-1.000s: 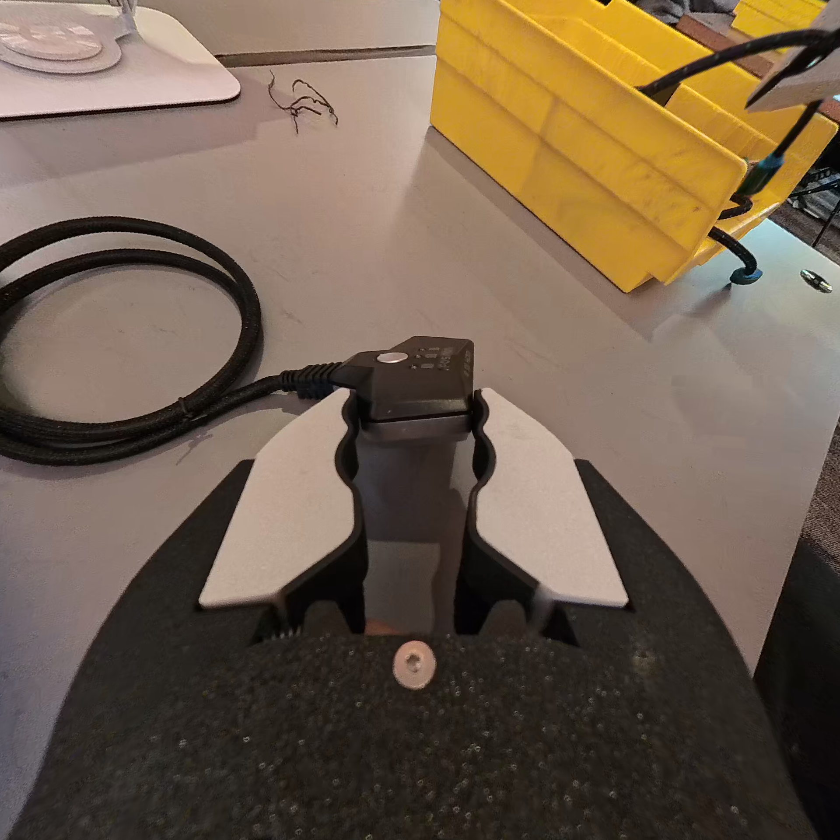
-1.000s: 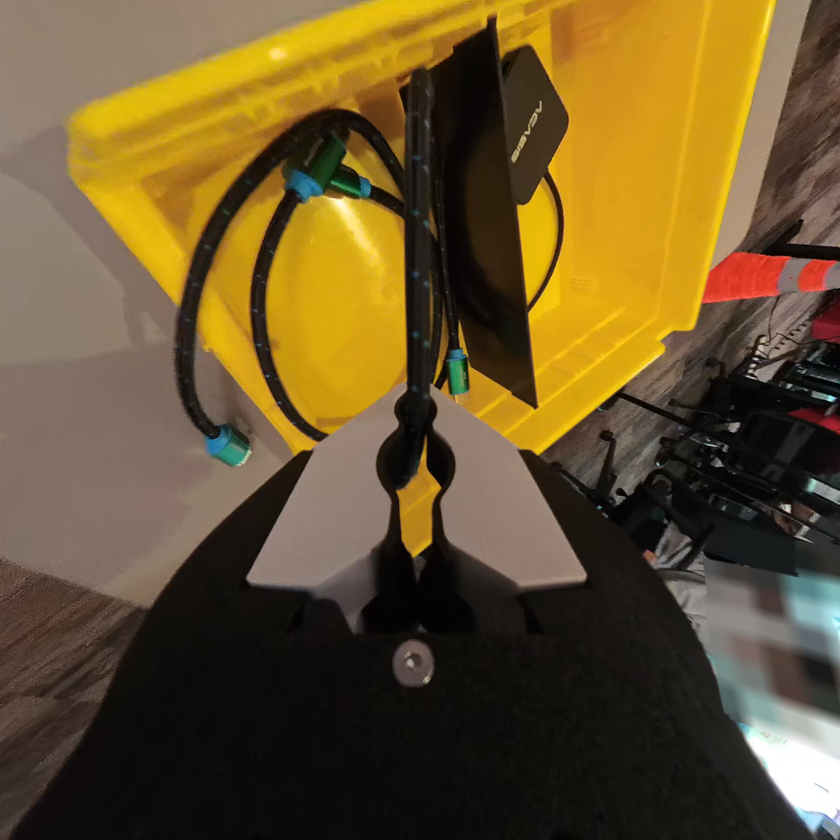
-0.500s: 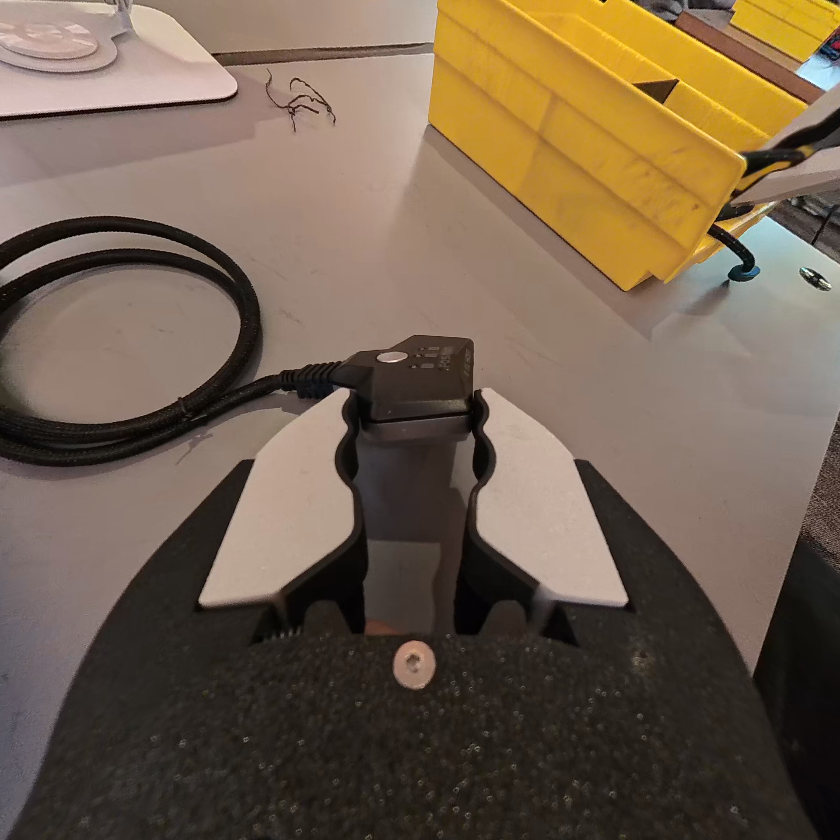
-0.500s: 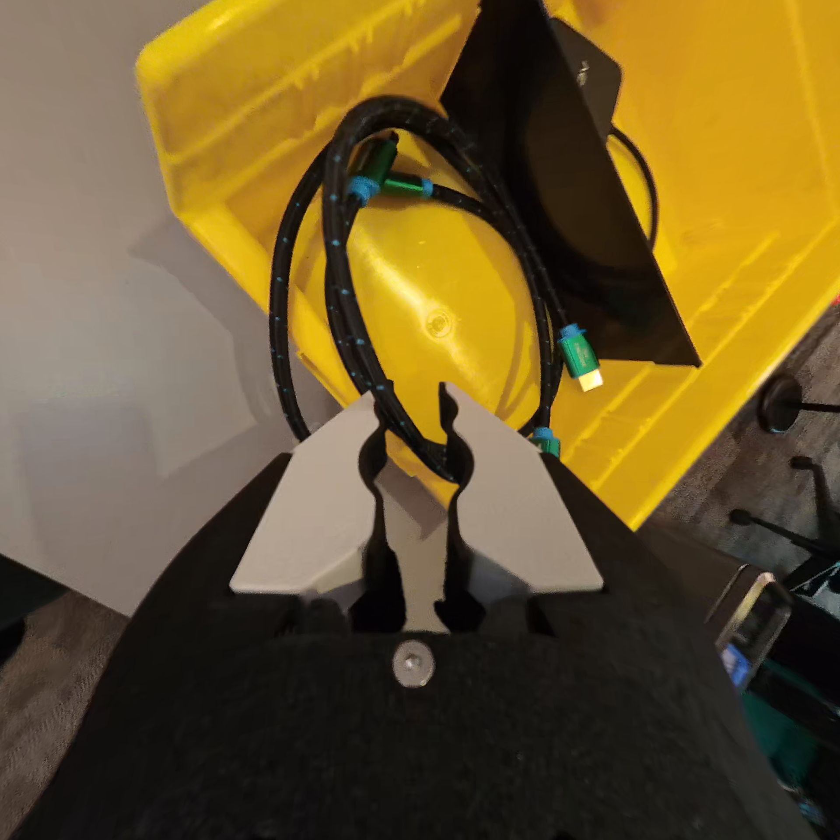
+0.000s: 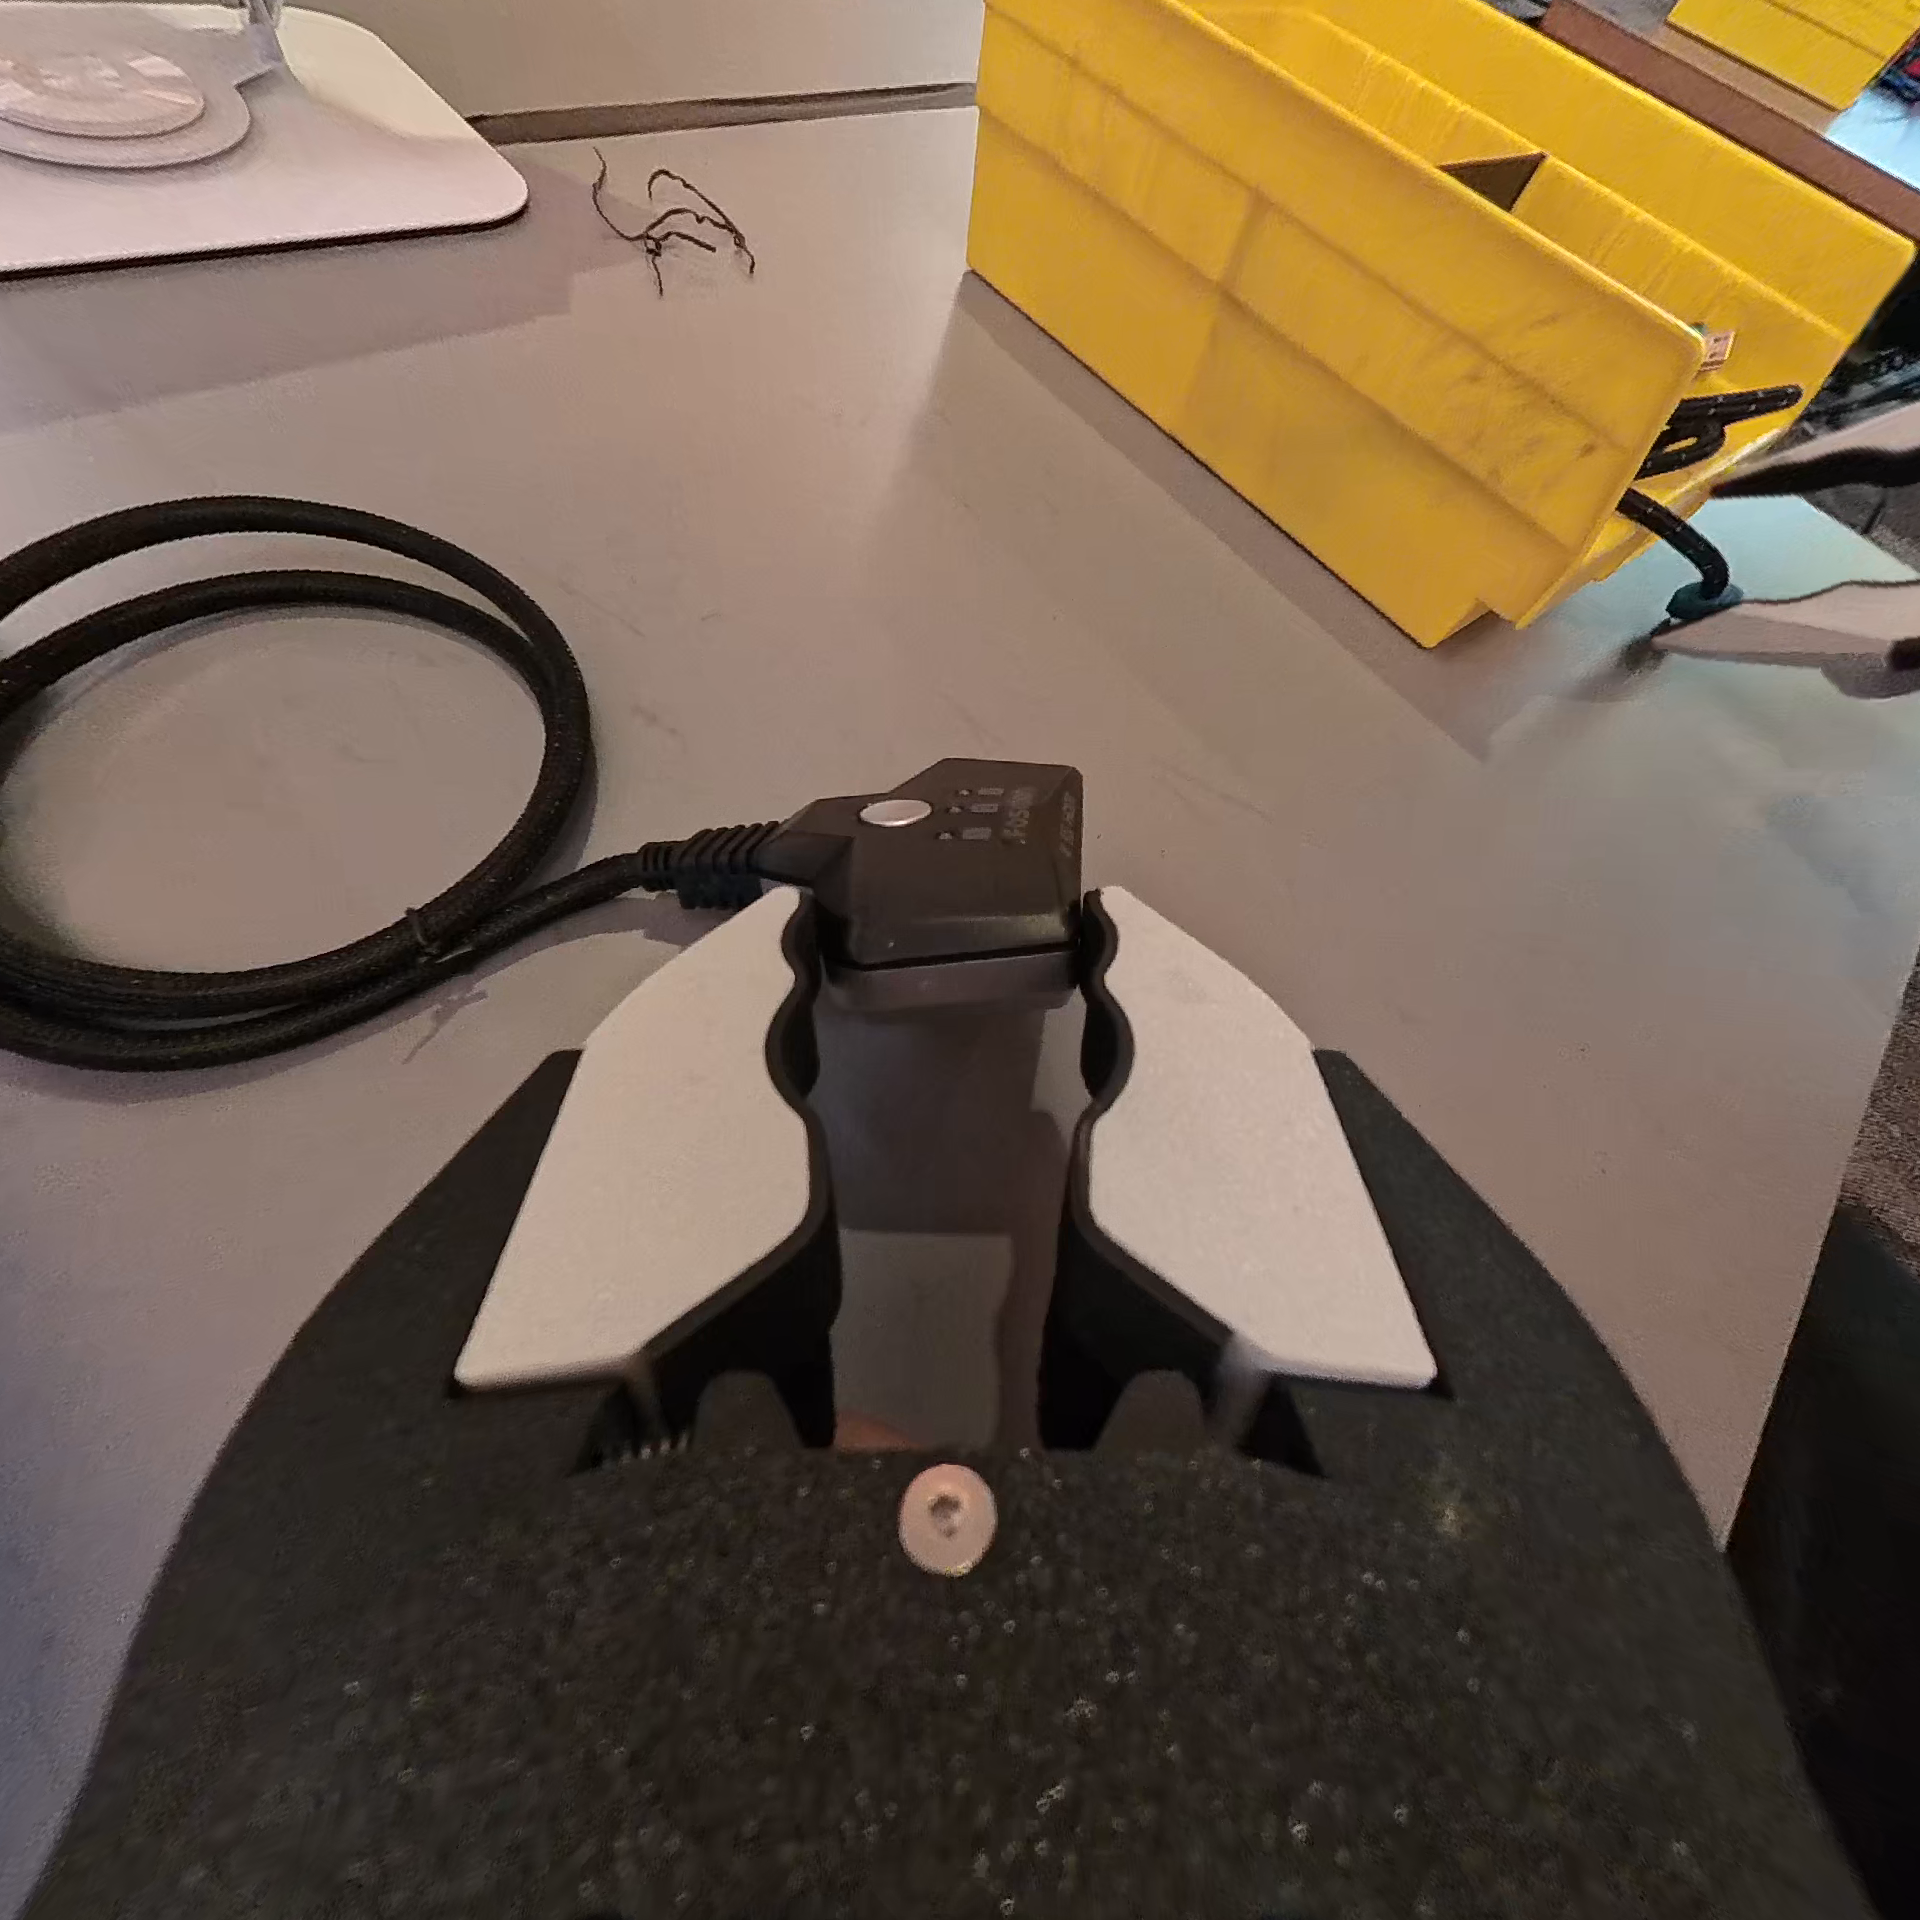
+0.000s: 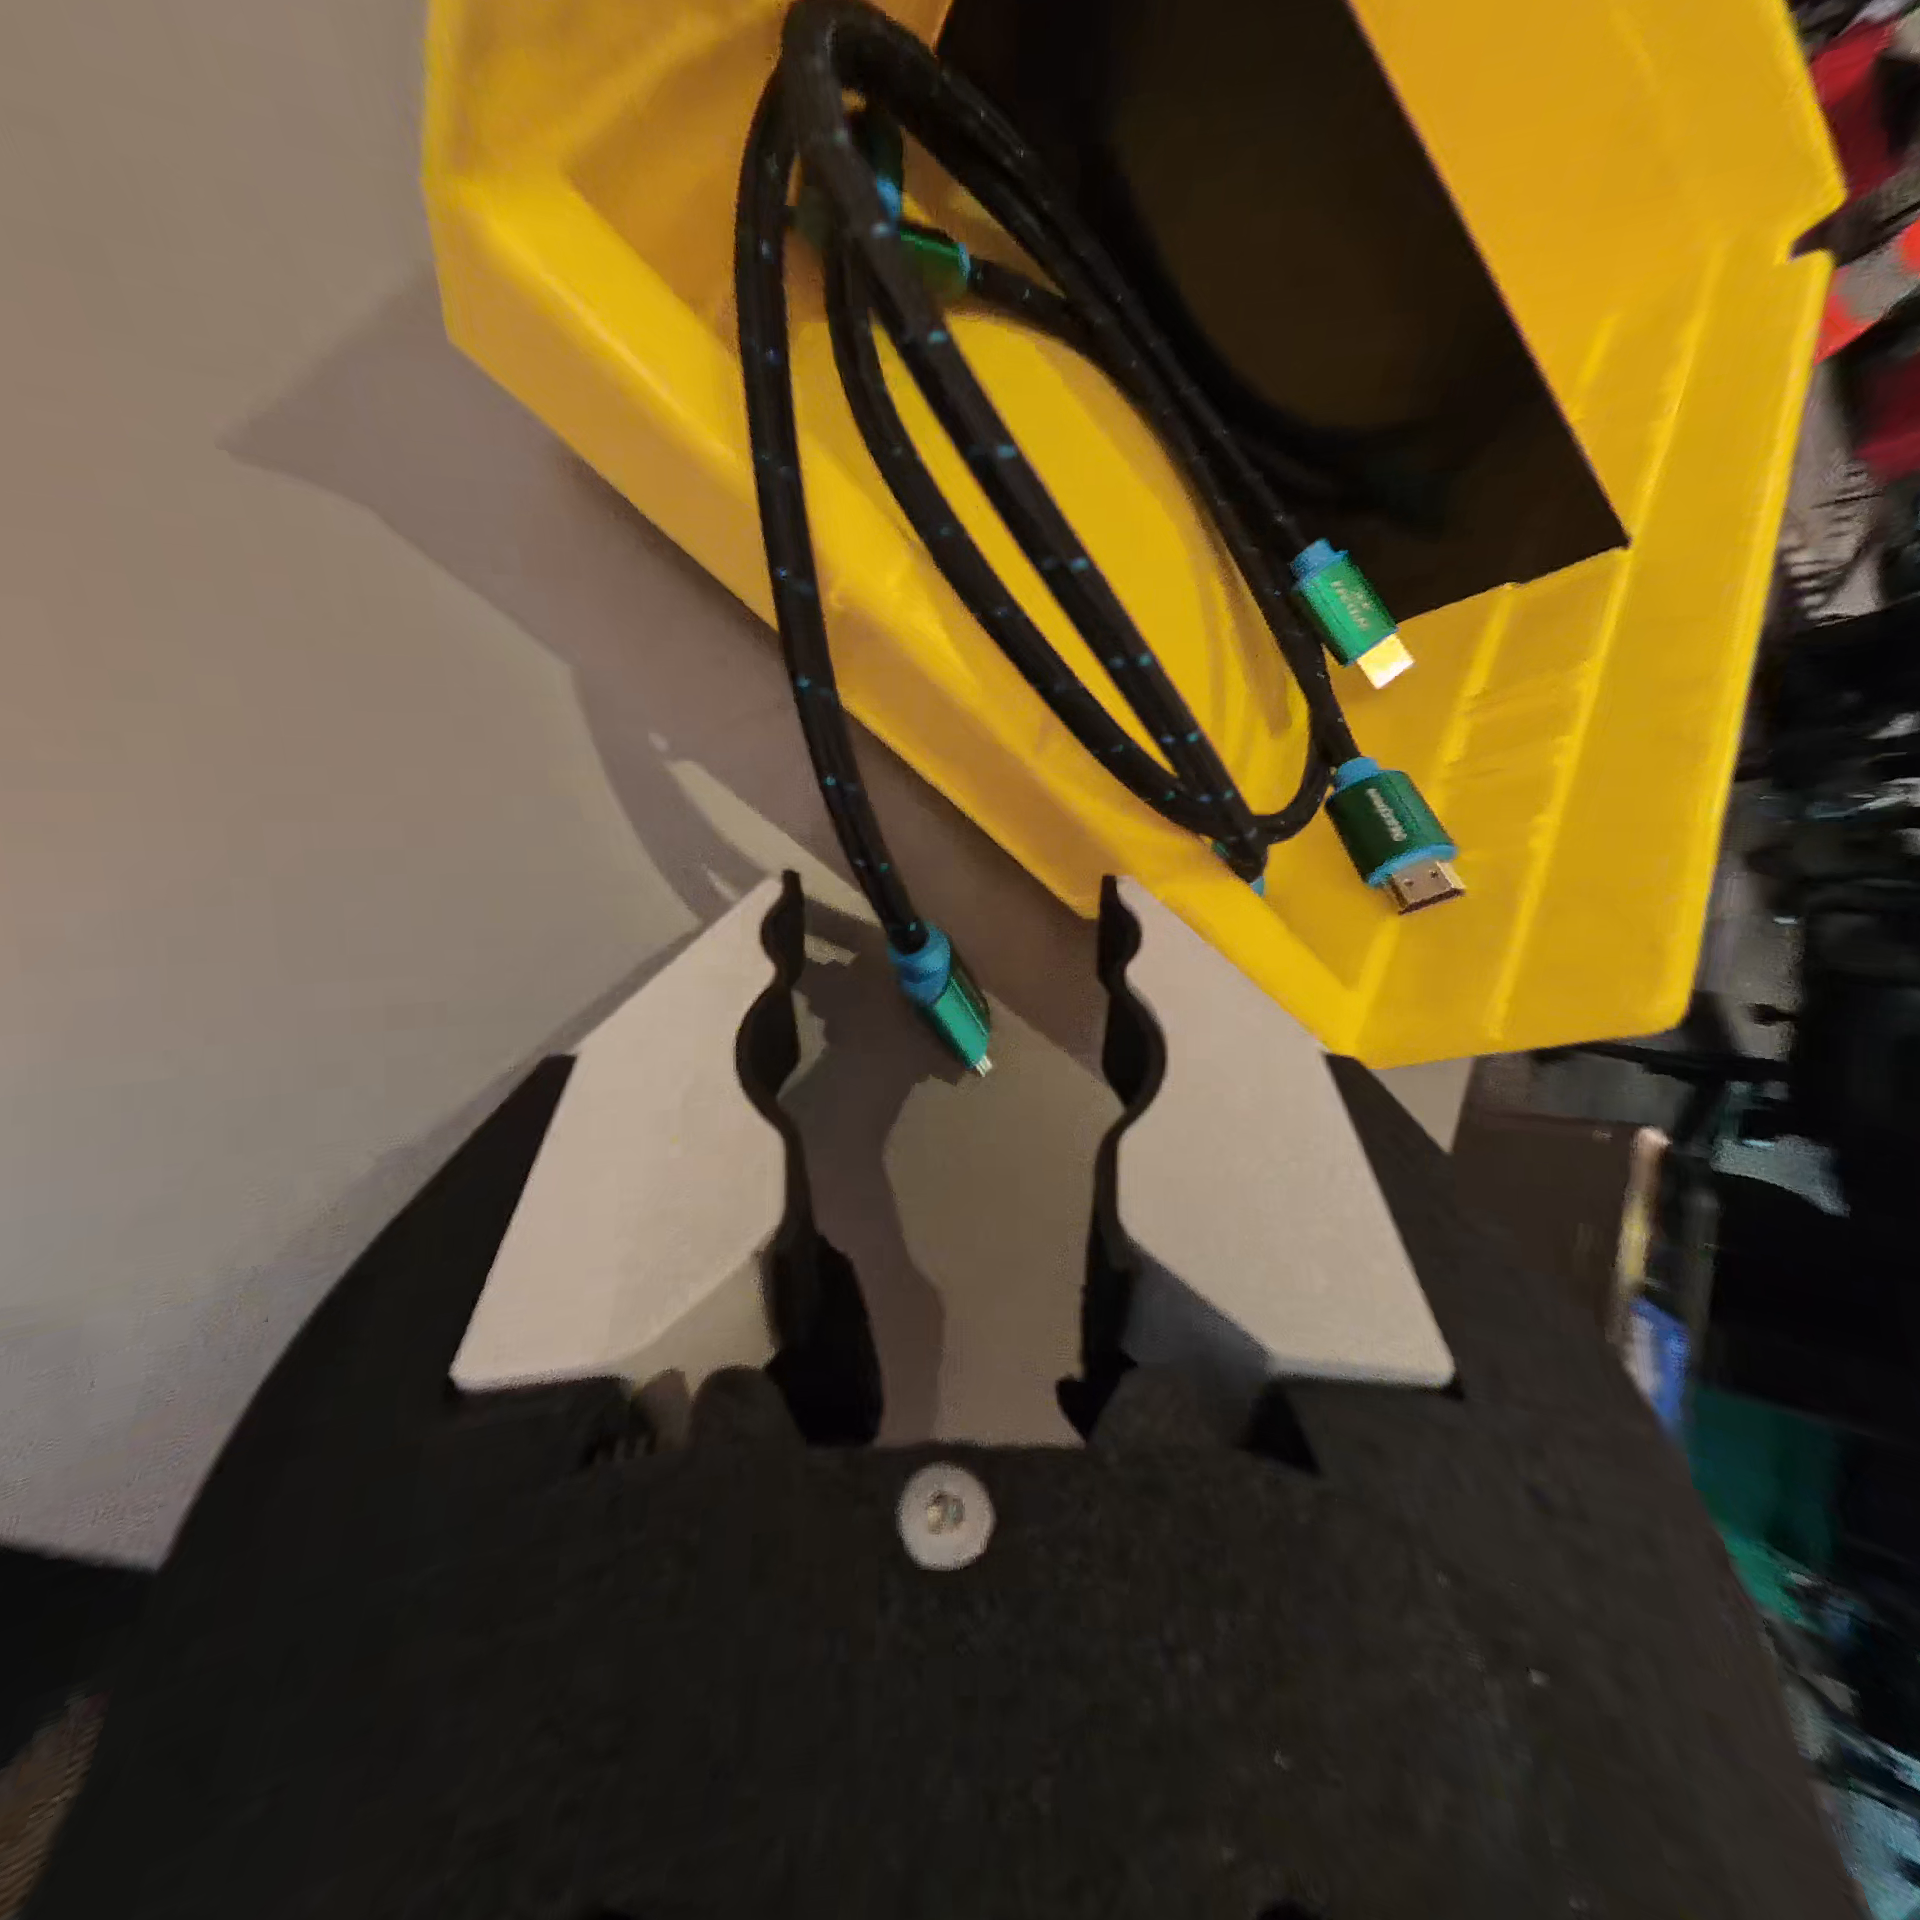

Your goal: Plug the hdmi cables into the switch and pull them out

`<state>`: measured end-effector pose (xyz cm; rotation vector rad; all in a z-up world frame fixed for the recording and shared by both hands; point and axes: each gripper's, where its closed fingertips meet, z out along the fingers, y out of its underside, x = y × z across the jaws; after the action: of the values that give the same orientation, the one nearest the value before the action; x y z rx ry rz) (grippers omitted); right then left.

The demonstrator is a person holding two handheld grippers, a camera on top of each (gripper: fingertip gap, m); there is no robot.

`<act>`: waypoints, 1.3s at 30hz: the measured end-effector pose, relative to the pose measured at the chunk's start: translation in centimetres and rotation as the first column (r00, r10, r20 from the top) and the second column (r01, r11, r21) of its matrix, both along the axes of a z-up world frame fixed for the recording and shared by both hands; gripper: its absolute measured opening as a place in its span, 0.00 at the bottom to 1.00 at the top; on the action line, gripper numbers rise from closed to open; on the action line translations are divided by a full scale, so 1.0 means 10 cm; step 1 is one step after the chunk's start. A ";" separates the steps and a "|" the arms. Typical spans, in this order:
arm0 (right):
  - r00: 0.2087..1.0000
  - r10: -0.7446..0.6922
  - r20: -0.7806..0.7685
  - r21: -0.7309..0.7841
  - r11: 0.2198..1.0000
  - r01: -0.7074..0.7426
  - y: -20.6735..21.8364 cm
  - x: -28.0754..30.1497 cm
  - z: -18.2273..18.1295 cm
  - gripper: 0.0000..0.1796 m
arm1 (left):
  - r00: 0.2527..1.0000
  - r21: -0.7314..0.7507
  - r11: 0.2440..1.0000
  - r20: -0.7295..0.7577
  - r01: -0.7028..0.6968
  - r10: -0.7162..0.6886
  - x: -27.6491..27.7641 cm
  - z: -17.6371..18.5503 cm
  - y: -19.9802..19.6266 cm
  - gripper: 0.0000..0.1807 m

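My left gripper is shut on the black HDMI switch, which rests on the grey table; its braided black lead coils off to the left. My right gripper is open and empty over the open front of the yellow bin. Black-and-blue braided HDMI cables spill out of the bin. One green plug lies on the table between my right fingers, touching neither. Two more green plugs lie on the bin's front lip. The right gripper's finger shows blurred at the left wrist view's right edge.
The yellow bin stands at the table's far right, near its edge. A black box sits inside the bin. A white monitor base is at the far left, with a tangle of thin wire beside it. Floor and dark equipment lie beyond the table. The grippers' ends are close to 35 cm from one another.
My right gripper opened and let go of the braided cable, which dropped back into the bin. It lowered toward the bin's front. The left gripper and switch have not moved.
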<state>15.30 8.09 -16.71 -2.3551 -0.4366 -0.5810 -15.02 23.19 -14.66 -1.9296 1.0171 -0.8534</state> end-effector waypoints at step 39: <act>0.764 0.323 -0.559 0.390 0.915 -0.102 0.15 -1.04 0.91 0.24 | 0.996 0.072 0.994 0.034 0.078 -0.081 0.01 0.14 -0.09 0.26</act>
<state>4.87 9.60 -7.60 -1.9692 -0.2674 0.2285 -14.96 22.29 -13.26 -1.8184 1.0934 -0.8832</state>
